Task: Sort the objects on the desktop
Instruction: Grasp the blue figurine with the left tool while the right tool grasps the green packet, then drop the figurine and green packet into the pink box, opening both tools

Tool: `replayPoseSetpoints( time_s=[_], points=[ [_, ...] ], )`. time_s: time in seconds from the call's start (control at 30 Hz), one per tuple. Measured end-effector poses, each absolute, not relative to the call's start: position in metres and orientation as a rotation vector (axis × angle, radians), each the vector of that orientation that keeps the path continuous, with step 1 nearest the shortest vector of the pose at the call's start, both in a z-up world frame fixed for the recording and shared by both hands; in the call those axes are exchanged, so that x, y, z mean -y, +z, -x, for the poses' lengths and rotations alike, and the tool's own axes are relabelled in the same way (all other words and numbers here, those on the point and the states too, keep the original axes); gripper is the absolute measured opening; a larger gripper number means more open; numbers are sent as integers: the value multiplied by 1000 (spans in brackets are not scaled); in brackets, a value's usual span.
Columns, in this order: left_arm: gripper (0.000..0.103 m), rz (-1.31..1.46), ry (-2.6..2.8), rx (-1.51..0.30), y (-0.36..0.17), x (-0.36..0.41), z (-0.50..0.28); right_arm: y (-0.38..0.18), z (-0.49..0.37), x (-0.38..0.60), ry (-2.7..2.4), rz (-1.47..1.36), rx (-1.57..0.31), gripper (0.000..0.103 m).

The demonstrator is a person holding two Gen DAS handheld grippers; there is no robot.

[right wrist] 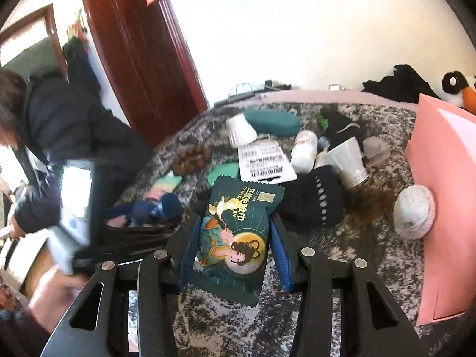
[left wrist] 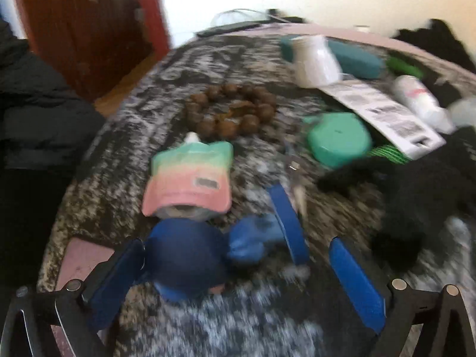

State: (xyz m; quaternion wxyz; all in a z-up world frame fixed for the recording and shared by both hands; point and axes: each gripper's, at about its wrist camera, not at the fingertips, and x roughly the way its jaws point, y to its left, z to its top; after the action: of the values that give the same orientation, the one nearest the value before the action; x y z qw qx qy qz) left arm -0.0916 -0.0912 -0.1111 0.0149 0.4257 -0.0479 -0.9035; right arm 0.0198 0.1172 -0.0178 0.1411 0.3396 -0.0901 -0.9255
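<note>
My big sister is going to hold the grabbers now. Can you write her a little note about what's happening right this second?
Right gripper: shut on the dark green face-towel packet, held above the table.
Left gripper: open, holding nothing, low over the navy blue toy; that view is blurry.
On the speckled cloth: bead bracelet, pastel pouch, green round case, white cup, white bottle.
Done: the packet is picked up.
Left: place it, then sort the rest.

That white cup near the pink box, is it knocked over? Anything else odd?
Yes. The white cup lies on its side, mouth toward the camera, against a tipped white bottle. Beside the ball of white string there is a brown patch on the cloth; whether it is a spill or fibres, I cannot tell.
</note>
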Motion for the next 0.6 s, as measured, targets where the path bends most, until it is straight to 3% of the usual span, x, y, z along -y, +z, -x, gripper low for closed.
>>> replayPoseSetpoints(
  time_s=[0.13, 0.33, 0.6],
  points=[
    [101, -1365, -2716, -62, -127, 109, 105, -15, -21, -123, -2673, -976, 269, 48],
    [95, -1325, -2778, -116, -107, 106, 89, -9, -25, -129, -2679, -951, 277, 48],
    [95, -1063, -3045, -120, -25, 64, 42, 18, -45, -148, -2801, -812, 227, 48]
  ],
)
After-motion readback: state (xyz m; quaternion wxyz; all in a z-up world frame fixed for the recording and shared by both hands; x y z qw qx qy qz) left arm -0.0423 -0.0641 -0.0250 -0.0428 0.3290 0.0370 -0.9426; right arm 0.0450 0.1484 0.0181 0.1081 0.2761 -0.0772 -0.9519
